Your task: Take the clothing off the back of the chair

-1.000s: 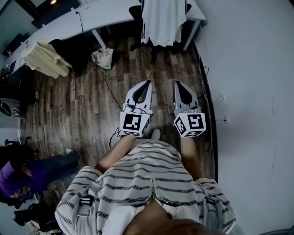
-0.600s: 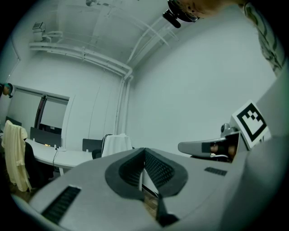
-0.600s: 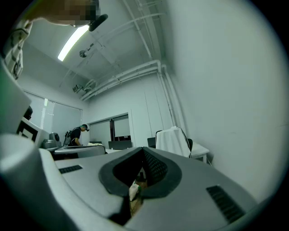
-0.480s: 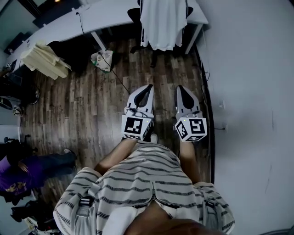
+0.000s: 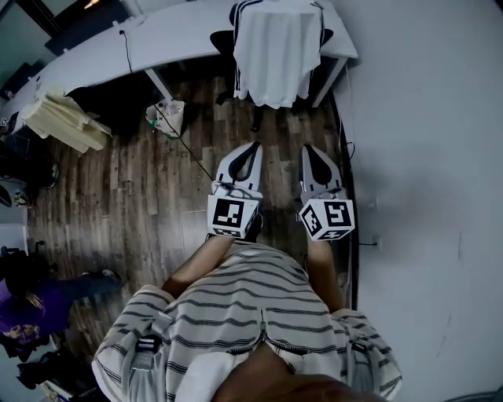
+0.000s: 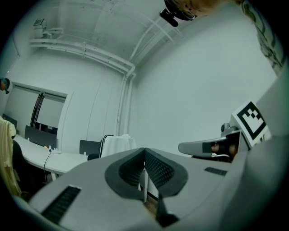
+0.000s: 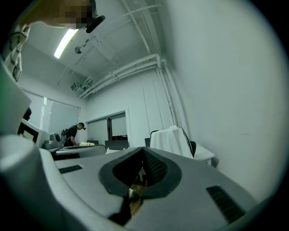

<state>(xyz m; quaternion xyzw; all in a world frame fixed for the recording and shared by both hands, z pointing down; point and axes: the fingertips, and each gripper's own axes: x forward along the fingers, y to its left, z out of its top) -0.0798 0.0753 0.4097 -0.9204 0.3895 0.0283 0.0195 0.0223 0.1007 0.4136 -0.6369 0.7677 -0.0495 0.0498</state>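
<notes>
A white garment (image 5: pixel 277 49) with dark stripes on its shoulders hangs over the back of a dark chair (image 5: pixel 224 19) at the white desk (image 5: pixel 169 31). It also shows far ahead as white cloth (image 6: pixel 118 143) in the left gripper view and as the white garment (image 7: pixel 170 139) in the right gripper view. My left gripper (image 5: pixel 254 146) and right gripper (image 5: pixel 306 148) are held side by side over the wood floor, pointing at the chair and well short of it. Both are shut with nothing in them.
A white wall (image 5: pixel 424 157) runs along the right, with a cable (image 5: pixel 346 149) at its foot. A pale yellow cloth (image 5: pixel 59 118) hangs at the left, and a small bag (image 5: pixel 169 116) sits under the desk. A seated person (image 5: pixel 47 294) is at lower left; another person (image 7: pixel 72 134) stands far off.
I have walked toward the chair with both grippers held out. The chair and garment now sit nearer and lower in the head view. Both grippers stayed shut.
</notes>
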